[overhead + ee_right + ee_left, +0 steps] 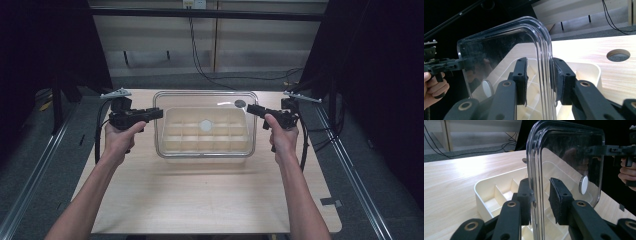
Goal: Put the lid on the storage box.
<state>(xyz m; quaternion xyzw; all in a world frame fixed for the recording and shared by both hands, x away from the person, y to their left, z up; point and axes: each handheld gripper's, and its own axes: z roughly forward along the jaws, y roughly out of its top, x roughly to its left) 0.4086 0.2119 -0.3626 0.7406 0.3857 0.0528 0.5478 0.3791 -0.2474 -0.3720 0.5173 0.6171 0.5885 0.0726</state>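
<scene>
The left claw (156, 113) is clamped on the left edge of one clear lid (206, 98), its pads pressed on either side of the rim, as the left gripper view shows close up (540, 202). The lid hangs level just above the single cream tray (172, 145), which sits on the wooden surface (200, 200) near its far edge. Holding the lid by two opposite edges likely keeps it flat and steady, so that it can be brought down squarely over the tray, or carried off it, without tipping.

The tray is split by dividers into small compartments; the high view shows about three rows of them, though the exact count is hard to tell through the plastic. A single white round disc (206, 125) sits at the lid's middle, probably a knob or sticker.

To the right of the tray, the right claw (249, 108) grips the lid's right edge the same way, jaws narrow and pinching the rim (544, 82). One round hole (618, 55) is cut into the surface beyond the tray.

Two hands, two claws, one lid, one tray.
</scene>
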